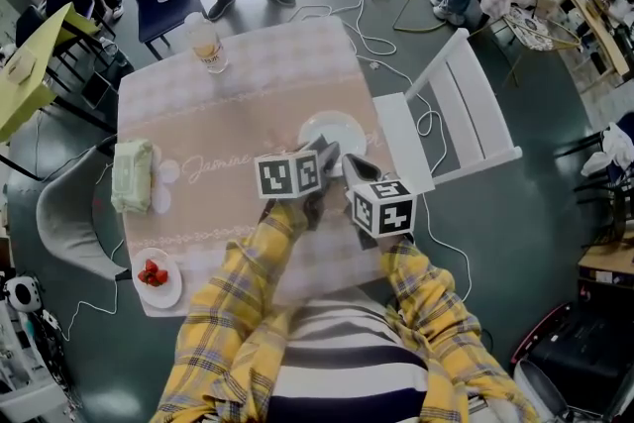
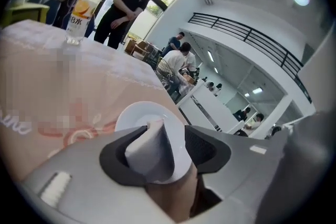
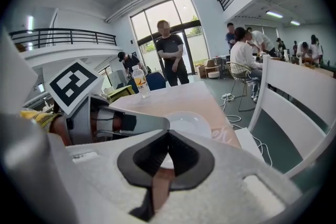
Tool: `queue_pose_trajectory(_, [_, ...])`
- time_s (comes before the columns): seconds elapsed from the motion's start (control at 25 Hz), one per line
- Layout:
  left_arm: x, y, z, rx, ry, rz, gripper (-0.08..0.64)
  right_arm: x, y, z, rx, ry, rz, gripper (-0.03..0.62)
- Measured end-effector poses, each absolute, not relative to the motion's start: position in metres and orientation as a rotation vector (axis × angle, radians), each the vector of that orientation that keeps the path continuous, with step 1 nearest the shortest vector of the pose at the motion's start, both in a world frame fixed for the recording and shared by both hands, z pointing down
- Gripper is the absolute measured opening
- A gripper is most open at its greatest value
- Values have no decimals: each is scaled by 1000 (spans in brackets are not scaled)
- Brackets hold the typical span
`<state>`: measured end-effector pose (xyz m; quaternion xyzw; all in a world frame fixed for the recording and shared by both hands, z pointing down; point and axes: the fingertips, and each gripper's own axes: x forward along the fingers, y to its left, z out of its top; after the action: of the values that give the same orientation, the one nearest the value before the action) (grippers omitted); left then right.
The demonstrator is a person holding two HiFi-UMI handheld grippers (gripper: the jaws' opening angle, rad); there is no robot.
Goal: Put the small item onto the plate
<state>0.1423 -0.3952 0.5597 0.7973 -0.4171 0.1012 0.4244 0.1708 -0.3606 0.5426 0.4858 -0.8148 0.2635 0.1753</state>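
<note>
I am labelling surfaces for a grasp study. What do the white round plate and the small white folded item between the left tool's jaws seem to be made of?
The white round plate: probably glazed ceramic, perhaps melamine; smooth, glossy, with a soft sheen. The small white folded item: probably paper tissue, matte; it shows limp, soft folds, though thin cloth is possible.

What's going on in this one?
A person at the table works two hand-held grippers. The left gripper is at the white plate with a small white folded item between its jaws. The item leans on one pad and a gap shows at the other, so it is not pinched. The right gripper waits alongside, jaws together and empty.
</note>
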Motion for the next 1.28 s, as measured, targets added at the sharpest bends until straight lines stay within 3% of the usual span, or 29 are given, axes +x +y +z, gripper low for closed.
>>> queue_pose_trajectory(0.36, [140, -398, 567, 2151, -1199, 487, 324, 176, -352, 547, 1386, -2297, 773, -3])
queue_pose_trajectory(0.64, [148, -395, 568, 2215, -1214, 548, 325, 178, -348, 548, 1383, -2296, 767, -3])
queue_pose_trajectory(0.72, [142, -395, 561, 2228, -1252, 530, 288, 180, -348, 547, 1392, -2292, 764, -3])
queue_pose_trajectory(0.8, [134, -392, 553, 2210, -1281, 444, 178, 184, -346, 547, 1407, -2285, 766, -3])
queue_pose_trajectory(1.0, [111, -372, 540, 2169, -1280, 273, 2, 184, -334, 546, 1428, -2279, 772, -3])
queue_pose_trajectory(1.28, [93, -327, 527, 2189, -1188, 205, 2, 169, -312, 541, 1459, -2264, 776, -3])
